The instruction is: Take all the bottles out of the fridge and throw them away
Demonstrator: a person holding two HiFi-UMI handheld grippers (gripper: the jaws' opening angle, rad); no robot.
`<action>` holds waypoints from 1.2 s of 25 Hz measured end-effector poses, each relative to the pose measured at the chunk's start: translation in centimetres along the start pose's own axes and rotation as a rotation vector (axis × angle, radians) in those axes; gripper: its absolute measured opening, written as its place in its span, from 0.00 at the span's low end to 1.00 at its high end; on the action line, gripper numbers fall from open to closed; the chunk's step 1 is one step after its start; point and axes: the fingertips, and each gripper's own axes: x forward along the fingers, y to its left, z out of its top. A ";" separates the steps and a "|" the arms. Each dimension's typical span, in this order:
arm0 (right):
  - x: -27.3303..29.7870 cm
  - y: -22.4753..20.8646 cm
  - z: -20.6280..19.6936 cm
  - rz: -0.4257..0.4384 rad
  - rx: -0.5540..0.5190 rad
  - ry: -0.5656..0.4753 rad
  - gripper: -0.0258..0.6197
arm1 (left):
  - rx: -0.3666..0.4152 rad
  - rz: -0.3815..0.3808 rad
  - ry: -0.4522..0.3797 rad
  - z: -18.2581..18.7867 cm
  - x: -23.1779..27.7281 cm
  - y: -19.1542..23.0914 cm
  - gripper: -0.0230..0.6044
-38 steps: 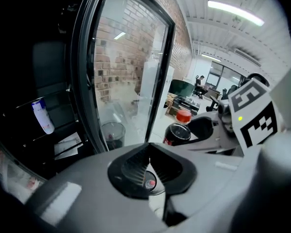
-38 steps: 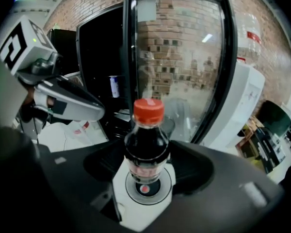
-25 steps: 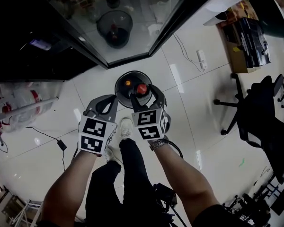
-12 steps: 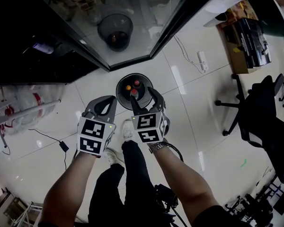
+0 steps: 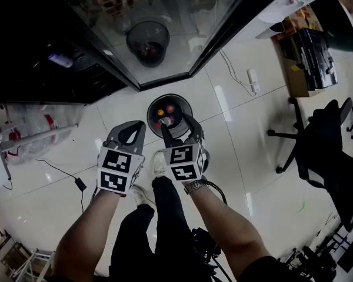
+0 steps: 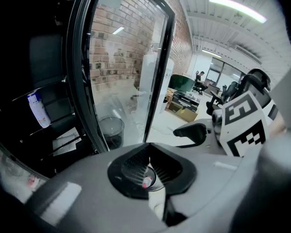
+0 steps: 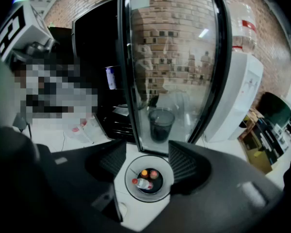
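Down in the round bin [image 5: 187,107] at the middle of the head view we count three bottles. A clear bottle [image 5: 160,123] lies on its side, red cap toward the lower left. Behind it stand two more, of which we see mainly the tops: an orange-capped bottle [image 5: 160,111] and a red-capped bottle [image 5: 171,106]. Toward the upper left, one white bottle with a blue label [image 5: 61,59] sits on a shelf inside the dark fridge [image 5: 41,46], well apart from both grippers.

Just below the bin in the frame hangs our right gripper [image 5: 177,126], its two fingers framing the bin's lower rim. Its jaws stand wide apart after closing a little just now, and nothing is between them. In the right gripper view the bin and its bottles show through the gap, well beyond the pads. Our left gripper [image 5: 135,126] sits to the lower left of the bin, beside the right one. Its jaws are drawn together and empty, and through the thin slit between them we glimpse a red cap in the bin.

Above the bin, the fridge's glass door [image 5: 182,16] stands open and mirrors the bin. Around us lies the pale tiled floor [image 5: 235,122], with a white shoe [image 5: 157,161] at bottom centre, a power strip [image 5: 253,79] toward the upper right and a black office chair [image 5: 326,140] at the right edge.
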 end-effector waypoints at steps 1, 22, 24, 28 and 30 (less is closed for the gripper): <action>-0.1 0.2 0.3 0.006 -0.002 -0.003 0.46 | -0.001 0.005 -0.001 0.2 -0.2 0.1 0.04; -3.2 8.7 13.3 0.142 -0.159 -0.163 0.46 | -0.066 0.187 -0.130 4.4 -10.6 6.7 0.04; -3.3 10.2 14.8 0.159 -0.176 -0.178 0.46 | -0.075 0.212 -0.141 4.5 -12.0 8.0 0.04; -2.7 13.4 17.8 0.196 -0.213 -0.201 0.46 | -0.096 0.261 -0.164 4.4 -14.8 10.9 0.04; -1.9 15.0 19.2 0.209 -0.225 -0.206 0.46 | -0.107 0.278 -0.174 4.1 -15.9 12.6 0.04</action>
